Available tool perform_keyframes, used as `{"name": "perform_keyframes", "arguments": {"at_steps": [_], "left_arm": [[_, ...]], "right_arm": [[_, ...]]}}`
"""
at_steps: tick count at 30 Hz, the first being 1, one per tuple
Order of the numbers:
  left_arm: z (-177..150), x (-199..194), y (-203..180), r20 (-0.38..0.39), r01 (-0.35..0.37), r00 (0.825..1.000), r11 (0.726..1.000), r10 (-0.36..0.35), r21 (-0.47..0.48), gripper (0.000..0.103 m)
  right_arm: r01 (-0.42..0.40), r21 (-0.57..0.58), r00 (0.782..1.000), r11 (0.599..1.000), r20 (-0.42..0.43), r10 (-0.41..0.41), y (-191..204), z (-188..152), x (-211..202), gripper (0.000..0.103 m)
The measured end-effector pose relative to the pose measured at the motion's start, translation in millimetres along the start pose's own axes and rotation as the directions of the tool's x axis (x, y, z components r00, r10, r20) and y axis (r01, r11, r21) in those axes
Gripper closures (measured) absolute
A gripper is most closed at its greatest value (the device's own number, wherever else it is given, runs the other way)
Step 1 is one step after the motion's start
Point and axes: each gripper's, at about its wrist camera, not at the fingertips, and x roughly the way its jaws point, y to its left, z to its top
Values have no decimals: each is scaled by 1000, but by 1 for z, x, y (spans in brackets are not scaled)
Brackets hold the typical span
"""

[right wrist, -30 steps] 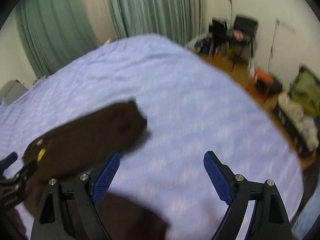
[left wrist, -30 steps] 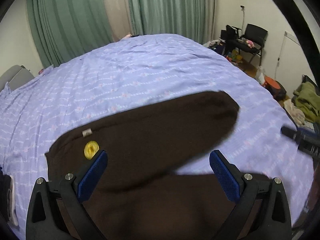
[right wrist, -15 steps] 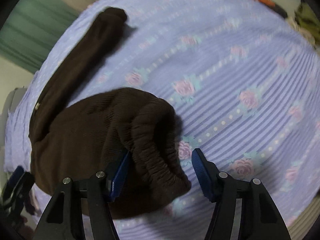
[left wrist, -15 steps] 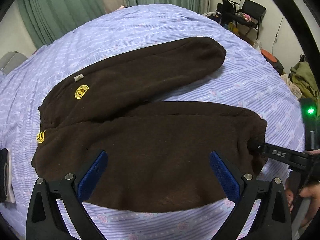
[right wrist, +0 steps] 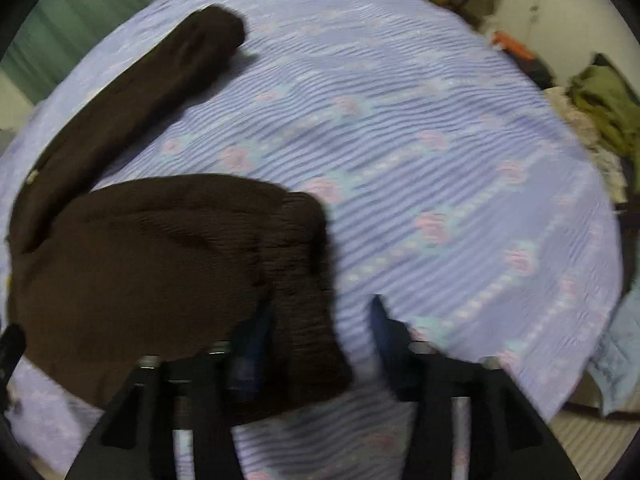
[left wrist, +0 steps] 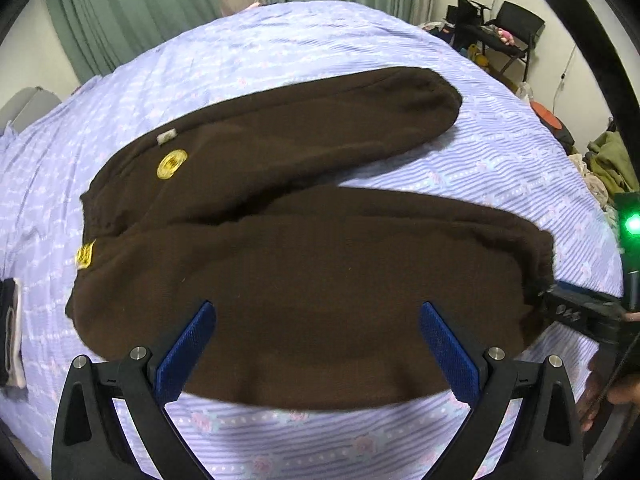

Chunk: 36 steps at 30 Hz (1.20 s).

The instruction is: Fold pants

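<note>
Dark brown fleece pants [left wrist: 304, 240] lie spread on the bed, the two legs splayed apart toward the right, yellow patches near the waist at the left. My left gripper [left wrist: 316, 344] is open and empty, hovering over the near leg. My right gripper [right wrist: 320, 332] sits at the ribbed cuff [right wrist: 300, 280] of the near leg; the cuff lies between its blue pads [right wrist: 260, 328], and the jaws stand partly apart. That view is blurred. The right gripper also shows at the right edge of the left wrist view [left wrist: 576, 312].
The bed has a lilac sheet with pink flowers [left wrist: 460, 160]. Green curtains [left wrist: 132, 12] hang behind it. A black chair [left wrist: 516, 24] and piles of clothes [left wrist: 608, 160] stand to the right. A dark and white item [left wrist: 10, 336] lies at the bed's left edge.
My right gripper has moved down onto the near leg's cuff and its jaws have narrowed around it. My left gripper has tilted down over the near leg.
</note>
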Motion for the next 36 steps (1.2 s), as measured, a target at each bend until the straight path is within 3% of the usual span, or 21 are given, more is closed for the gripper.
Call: {"name": "perform_keyframes", "arguments": {"at_steps": [1, 3, 8, 10, 11, 17, 21, 28, 36], "left_arm": [[-3, -2, 5, 0, -1, 1000, 1000, 1, -6, 0], [-8, -8, 15, 4, -5, 1000, 1000, 5, -15, 0], [-22, -32, 53, 43, -28, 999, 998, 30, -56, 0], [-30, -44, 75, 64, -49, 996, 995, 55, -91, 0], [-34, -50, 88, 74, -57, 995, 992, 65, -111, 0], [-58, -60, 156, 63, -112, 990, 977, 125, -180, 0], [-66, -45, 193, 41, -105, 992, 971, 116, -212, 0], [-76, 6, 236, -15, 29, 999, 940, -37, -341, 5], [-71, 62, 231, -88, 112, 984, 922, -155, -372, 9]], "right_arm": [[11, 18, 999, 1000, 42, -11, -3, -2, -13, 23], [-2, 46, 991, 999, 134, -4, -7, -8, -45, 19], [73, 60, 964, 996, 251, -85, 1, -18, -109, 18], [26, 76, 965, 997, 257, -45, 7, -23, -122, 18], [-34, 82, 970, 996, 242, 13, 13, -30, -125, 18], [-183, 156, 972, 971, 179, 154, 64, -65, -104, 18], [-205, 166, 974, 965, 134, 183, 97, -82, -69, 20], [-198, 221, 980, 955, 71, 187, 121, -99, -29, 28], [-145, 251, 989, 957, 75, 130, 119, -85, -11, 28]]}}
